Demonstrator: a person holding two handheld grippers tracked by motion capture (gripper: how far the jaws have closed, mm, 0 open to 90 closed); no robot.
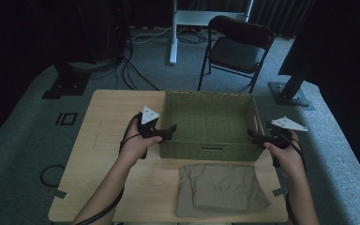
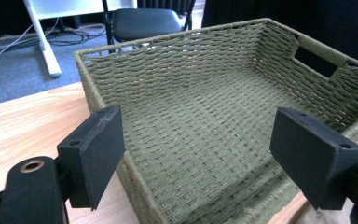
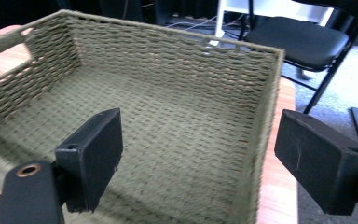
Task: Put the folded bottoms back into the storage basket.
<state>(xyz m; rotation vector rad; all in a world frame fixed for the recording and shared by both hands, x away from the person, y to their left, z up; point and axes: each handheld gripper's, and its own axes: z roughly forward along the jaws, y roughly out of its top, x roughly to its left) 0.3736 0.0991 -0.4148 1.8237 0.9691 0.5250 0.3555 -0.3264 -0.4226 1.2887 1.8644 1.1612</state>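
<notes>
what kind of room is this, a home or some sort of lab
Probably a lab or recording studio, not a home: black curtains ring the space, loose cables run across grey carpet, and a folding chair stands behind a small table.

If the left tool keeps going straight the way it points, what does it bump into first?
Probably the basket. The left tool is open, its jaws astride the basket's near side wall, one outside and one over the inside. Going straight on, it would likely meet that wall or the woven floor first, though depth is hard to judge.

Wooden table [image 1: 108, 140]: green woven basket [image 1: 209, 123], folded khaki garment [image 1: 220, 187] lying in front.
</notes>
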